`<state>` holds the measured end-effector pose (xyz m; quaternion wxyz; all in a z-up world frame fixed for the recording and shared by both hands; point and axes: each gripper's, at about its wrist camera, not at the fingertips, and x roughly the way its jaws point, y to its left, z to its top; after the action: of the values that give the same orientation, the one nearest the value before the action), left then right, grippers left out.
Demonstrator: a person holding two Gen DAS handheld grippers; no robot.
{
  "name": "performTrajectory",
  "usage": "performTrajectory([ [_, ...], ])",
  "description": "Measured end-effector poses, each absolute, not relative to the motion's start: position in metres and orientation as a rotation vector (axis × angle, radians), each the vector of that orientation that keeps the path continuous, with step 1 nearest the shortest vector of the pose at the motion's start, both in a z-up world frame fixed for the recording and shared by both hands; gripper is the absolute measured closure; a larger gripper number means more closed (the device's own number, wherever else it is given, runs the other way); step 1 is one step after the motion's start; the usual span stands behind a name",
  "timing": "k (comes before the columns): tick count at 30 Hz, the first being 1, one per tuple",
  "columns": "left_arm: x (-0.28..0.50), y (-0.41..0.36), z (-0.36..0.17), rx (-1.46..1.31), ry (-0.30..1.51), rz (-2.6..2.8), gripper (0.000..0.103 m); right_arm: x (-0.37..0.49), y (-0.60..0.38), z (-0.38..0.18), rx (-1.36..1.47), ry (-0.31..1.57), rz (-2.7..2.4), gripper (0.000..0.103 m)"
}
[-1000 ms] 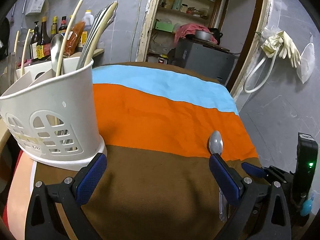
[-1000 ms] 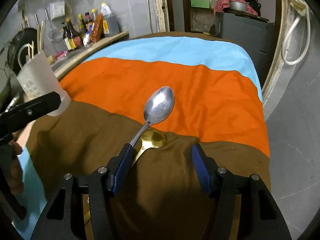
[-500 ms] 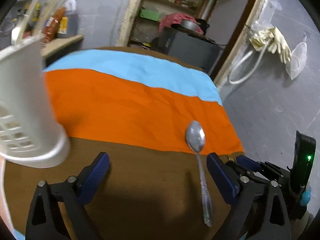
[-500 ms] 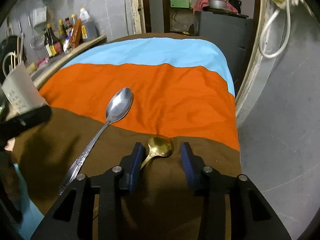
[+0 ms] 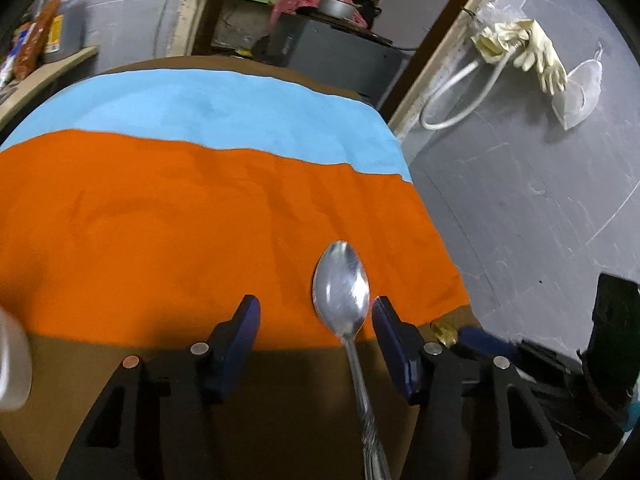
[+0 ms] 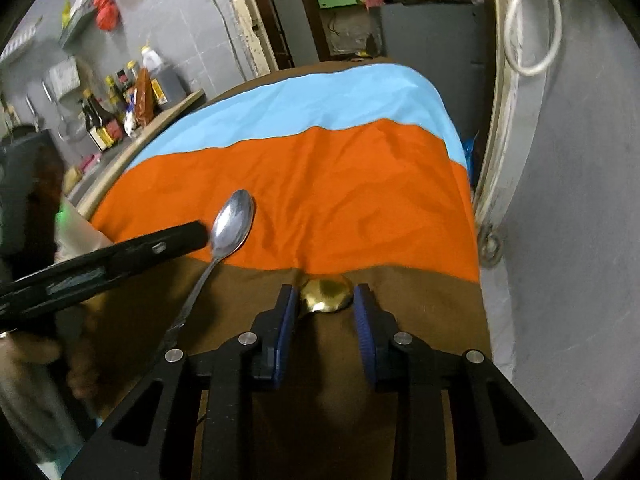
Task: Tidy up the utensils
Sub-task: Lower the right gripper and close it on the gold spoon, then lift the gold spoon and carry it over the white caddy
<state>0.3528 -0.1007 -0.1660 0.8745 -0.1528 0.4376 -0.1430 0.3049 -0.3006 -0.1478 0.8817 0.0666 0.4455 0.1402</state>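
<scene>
Swung away from the white utensil caddy (image 5: 12, 364), now only a sliver at the left edge of the left wrist view, with the left claw (image 5: 316, 336) brought over the silver spoon (image 5: 341, 292). Closing but not yet gripping: spoon bowl between the blue pads, close beside the right-hand pad, clear gap to the left-hand one, handle running back under the claw across the brown band of the striped cloth (image 5: 160, 220) covering the worktop. Narrowed too, the right claw (image 6: 325, 312), closing around the gold spoon (image 6: 326, 294); bowl seated between the pads at the orange-brown seam, edges very near or touching both pads, contact not certain from this angle, handle hidden beneath the claw body. Visible in the right wrist view as well: silver spoon (image 6: 233, 224) lying diagonally, left claw (image 6: 200, 234) reaching in from the left, person's hand (image 6: 36, 356) blurred at the lower left.

Step in hand, by judgement: double pickup, one spoon per claw, ahead of dropping both into the caddy. Next move calls for finishing each squeeze, ideally nearer the neck than across the rounded bowl, since a curved, slick bowl may squirt out of flat pads. Left claw likely in need of a small sideways shift to centre the spoon. Then lift clear of the cloth without snagging it, carry left toward the caddy, tip handles down.
</scene>
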Motion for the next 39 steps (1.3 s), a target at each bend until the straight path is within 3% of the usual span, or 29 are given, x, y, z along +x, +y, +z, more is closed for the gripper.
performTrajectory([
  [6, 0.370, -0.111, -0.170, -0.291, 0.943, -0.345, 0.074, 0.308, -0.312, -0.160, 0.253, 0.958, 0.367, 0.077],
  [11, 0.376, -0.118, -0.173, -0.282, 0.969, -0.398, 0.076, 0.324, -0.310, -0.168, 0.318, 0.961, 0.401, 0.077],
  [16, 0.381, -0.113, -0.177, -0.315, 0.990, -0.387, 0.092, 0.333, -0.312, -0.175, 0.412, 0.972, 0.405, 0.077],
  [19, 0.382, -0.112, -0.177, -0.325, 0.997, -0.388, 0.094, 0.336, -0.313, -0.179, 0.445, 0.987, 0.390, 0.088],
  [26, 0.374, -0.116, -0.163, -0.282, 0.980, -0.401, 0.100, 0.335, -0.310, -0.179, 0.504, 0.992, 0.399, 0.100],
  [39, 0.310, -0.100, -0.097, -0.203, 0.767, -0.307, 0.101, 0.299, -0.285, -0.112, 0.326, 0.802, 0.471, 0.101],
])
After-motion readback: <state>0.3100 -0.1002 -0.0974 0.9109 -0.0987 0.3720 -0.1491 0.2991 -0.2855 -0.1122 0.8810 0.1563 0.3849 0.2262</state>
